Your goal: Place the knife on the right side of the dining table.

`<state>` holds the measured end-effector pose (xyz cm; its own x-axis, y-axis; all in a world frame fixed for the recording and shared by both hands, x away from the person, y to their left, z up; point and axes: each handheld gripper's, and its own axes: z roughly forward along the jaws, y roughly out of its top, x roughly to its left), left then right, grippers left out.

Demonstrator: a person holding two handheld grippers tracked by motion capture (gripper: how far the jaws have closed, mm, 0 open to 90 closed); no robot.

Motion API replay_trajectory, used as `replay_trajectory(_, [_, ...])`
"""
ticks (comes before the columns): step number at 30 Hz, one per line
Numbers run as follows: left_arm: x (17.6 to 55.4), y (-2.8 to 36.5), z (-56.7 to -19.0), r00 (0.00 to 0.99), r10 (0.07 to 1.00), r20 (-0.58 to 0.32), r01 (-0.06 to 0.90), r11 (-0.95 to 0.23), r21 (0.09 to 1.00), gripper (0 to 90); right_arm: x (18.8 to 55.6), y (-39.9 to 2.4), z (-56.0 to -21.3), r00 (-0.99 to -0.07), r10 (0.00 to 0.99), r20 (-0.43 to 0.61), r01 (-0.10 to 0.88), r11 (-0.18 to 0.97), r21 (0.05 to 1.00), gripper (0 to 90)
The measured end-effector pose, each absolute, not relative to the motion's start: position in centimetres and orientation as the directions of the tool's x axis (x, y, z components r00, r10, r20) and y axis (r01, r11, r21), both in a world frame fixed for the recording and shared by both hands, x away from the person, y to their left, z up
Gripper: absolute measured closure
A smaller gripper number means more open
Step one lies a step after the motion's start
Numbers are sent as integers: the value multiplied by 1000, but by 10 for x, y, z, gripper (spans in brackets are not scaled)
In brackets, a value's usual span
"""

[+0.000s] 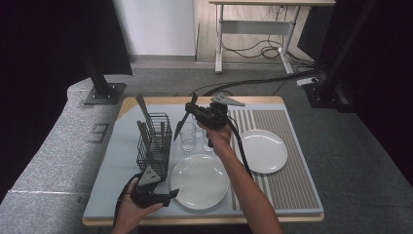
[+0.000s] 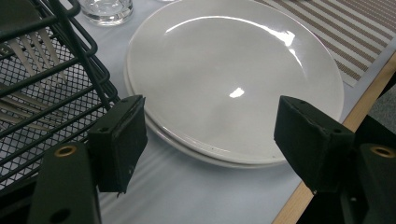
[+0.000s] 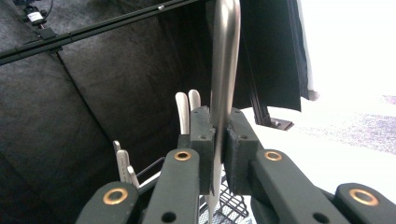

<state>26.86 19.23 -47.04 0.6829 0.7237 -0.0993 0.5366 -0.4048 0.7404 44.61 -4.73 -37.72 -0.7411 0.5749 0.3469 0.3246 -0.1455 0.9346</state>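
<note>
1. Nearest the table's front edge, the left gripper point(image 1: 165, 195) is kept low beside the near plate point(image 1: 199, 181). Its jaws are spread wide with nothing between them; its own view looks across the plate point(image 2: 233, 79) with the wire basket point(image 2: 51, 88) close at one side. It is judged to be parked there, ready to steady the basket or plate.

2. Just behind, the black mesh cutlery basket point(image 1: 155, 144) is stood upright at the table's left, with several utensil handles rising from it. Two drinking glasses point(image 1: 188, 136) are set beside it.

3. Farther back, the right gripper point(image 1: 191, 111) is held raised above the glasses, just right of the basket. Its jaws are closed tight on a knife point(image 1: 182, 124), which is carried tilted with one end down towards the basket. The firm pinch is judged to keep the smooth metal from slipping during transfer.

4. In the right gripper view the knife point(image 3: 224, 60) is seen as a slim, polished steel piece clamped between the pads.

5. A second plate point(image 1: 263, 150) is laid at the right, on the striped mat point(image 1: 287, 180).
</note>
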Motion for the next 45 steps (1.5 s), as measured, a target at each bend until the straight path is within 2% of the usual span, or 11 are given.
replay_trajectory(16, [269, 191, -471, 683, 724, -97, 536, -407, 740, 258, 441, -62, -391, -728, 576, 370, 341, -163, 926, 836])
replay_trajectory(45, [268, 189, -470, 687, 721, -91, 532, -414, 739, 258, 434, -85, -396, -718, 587, 373, 337, -176, 925, 836])
